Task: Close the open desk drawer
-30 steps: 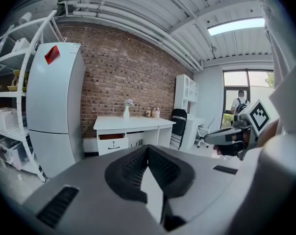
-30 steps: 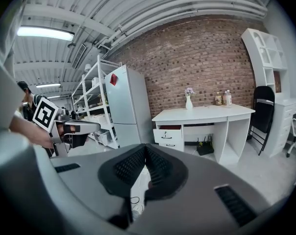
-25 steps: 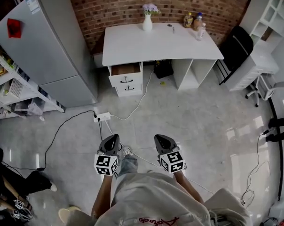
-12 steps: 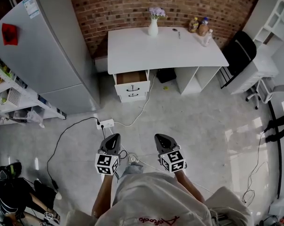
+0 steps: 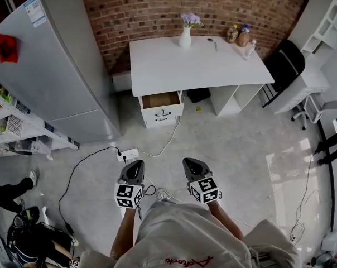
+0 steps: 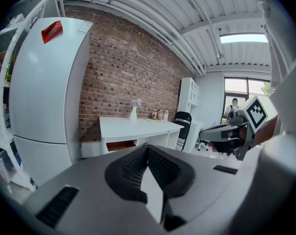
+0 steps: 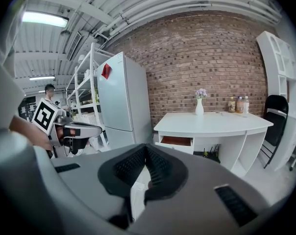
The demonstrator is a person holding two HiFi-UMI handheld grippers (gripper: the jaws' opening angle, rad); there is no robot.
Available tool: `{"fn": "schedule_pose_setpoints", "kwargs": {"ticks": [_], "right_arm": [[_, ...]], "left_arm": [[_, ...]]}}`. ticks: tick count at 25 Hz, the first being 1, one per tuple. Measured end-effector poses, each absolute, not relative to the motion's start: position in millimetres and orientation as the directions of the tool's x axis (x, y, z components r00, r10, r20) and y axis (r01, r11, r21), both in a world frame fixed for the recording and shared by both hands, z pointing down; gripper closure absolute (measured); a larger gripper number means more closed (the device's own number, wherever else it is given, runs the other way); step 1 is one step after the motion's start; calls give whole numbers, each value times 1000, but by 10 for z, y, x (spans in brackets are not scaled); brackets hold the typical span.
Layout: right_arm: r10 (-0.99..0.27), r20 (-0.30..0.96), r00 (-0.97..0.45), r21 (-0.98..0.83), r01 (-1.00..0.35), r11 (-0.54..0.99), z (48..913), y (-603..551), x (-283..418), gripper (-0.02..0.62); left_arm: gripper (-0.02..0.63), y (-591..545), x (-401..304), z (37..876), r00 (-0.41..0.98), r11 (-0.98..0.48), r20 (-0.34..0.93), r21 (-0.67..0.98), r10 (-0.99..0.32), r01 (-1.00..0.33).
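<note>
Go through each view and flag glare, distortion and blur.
Head view: sharp, bright glare patches on the floor at right, drawer evenly lit. Left gripper view: strong fisheye, dark corners, window blown out. Right gripper view: same fisheye, ceiling light flaring, brick wall bowed.

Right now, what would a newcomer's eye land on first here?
The white desk against the red brick wall, its top drawer pulled open at the left end. A tall grey fridge stands left of it, and the left gripper and right gripper, both shut and empty, are well short of the desk.
</note>
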State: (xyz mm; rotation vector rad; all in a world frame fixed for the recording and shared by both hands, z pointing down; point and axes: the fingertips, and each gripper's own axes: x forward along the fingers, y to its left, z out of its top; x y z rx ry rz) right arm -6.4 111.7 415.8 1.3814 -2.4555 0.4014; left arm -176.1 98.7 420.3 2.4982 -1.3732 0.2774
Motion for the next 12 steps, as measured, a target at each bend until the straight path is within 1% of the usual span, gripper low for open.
{"fn": "schedule_pose_setpoints", "kwargs": {"ticks": [7, 12], "right_arm": [[-790, 401, -464, -99, -879, 467, 4204, 947, -128, 578], [-798, 411, -441, -109, -893, 437, 4267, 898, -49, 578]], "left_arm": [[594, 745, -1822, 4257, 562, -539, 306, 165, -768, -826], [594, 658, -1729, 4339, 587, -562, 323, 177, -743, -808]]}}
